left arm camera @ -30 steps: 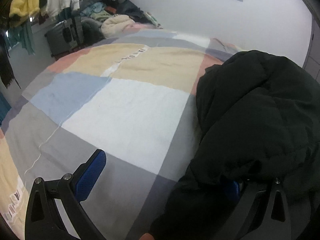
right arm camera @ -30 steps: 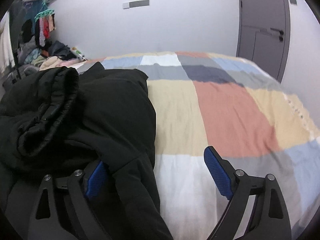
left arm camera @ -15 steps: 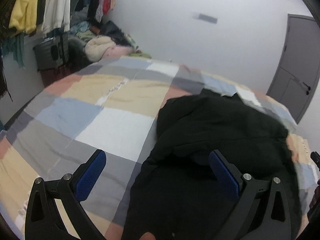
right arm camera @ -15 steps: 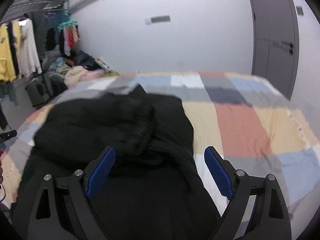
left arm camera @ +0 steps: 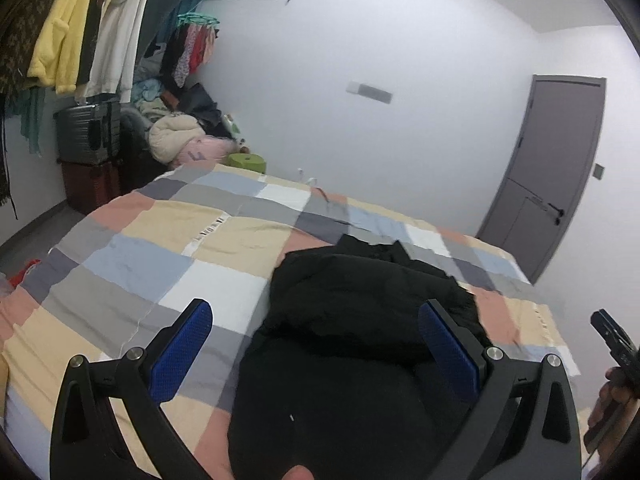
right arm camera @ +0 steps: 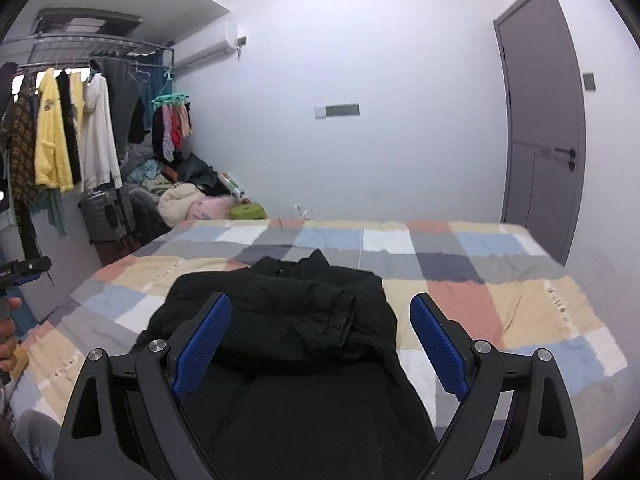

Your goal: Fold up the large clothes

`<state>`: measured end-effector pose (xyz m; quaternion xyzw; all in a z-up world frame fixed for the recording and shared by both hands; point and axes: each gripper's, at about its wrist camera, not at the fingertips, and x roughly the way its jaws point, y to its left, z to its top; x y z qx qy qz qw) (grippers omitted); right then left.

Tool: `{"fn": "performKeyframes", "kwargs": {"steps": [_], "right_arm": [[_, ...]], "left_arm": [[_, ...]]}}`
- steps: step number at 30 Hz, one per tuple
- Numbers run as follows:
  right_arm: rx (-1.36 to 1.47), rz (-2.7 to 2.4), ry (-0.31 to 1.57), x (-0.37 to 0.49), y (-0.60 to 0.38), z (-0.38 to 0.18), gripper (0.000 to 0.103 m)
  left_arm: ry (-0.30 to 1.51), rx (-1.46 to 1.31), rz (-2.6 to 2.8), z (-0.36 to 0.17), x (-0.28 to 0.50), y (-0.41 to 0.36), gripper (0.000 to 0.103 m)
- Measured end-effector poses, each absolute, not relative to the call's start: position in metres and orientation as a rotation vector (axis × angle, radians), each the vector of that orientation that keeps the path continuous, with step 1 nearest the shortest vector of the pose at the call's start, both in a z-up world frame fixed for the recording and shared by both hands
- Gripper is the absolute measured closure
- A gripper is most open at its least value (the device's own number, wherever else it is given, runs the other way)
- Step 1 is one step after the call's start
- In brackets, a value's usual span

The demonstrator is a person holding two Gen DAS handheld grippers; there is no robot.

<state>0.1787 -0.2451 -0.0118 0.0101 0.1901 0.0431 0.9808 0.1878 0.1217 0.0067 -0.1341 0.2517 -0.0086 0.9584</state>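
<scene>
A black padded jacket (left arm camera: 360, 320) lies in a folded heap on the patchwork bed cover (left arm camera: 160, 256), reaching to the near edge. It also shows in the right wrist view (right arm camera: 304, 320) with a ribbed cuff on top. My left gripper (left arm camera: 316, 344) is open and empty, raised above the jacket. My right gripper (right arm camera: 320, 340) is open and empty, also held above it. The right gripper's tip (left arm camera: 612, 340) shows at the far right of the left wrist view; the left gripper (right arm camera: 24, 268) shows at the left edge of the right wrist view.
A clothes rail (right arm camera: 80, 128) with hanging garments stands at the left. Suitcases (left arm camera: 88, 136) and a pile of clothes (left arm camera: 180, 140) fill the far left corner. A grey door (right arm camera: 540, 128) is at the right. A green object (left arm camera: 248, 162) lies at the bed's far edge.
Both grippers have let go of the jacket and lifted up and back, away from the bed. The jacket has settled into a heap on the cover.
</scene>
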Motion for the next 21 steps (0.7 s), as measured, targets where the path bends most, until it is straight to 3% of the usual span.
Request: {"fn": "performKeyframes", "kwargs": {"steps": [7, 21], "right_arm": [[0.026, 0.071, 0.446, 0.142, -0.246, -0.016, 0.012], [0.251, 0.084, 0.912, 0.149, -0.313, -0.126, 0.012]], "left_arm": [[0.672, -0.303, -0.127, -0.015, 0.157, 0.131, 0.0], [1.232, -0.55, -0.246, -0.18, 0.179, 0.167, 0.001]]}}
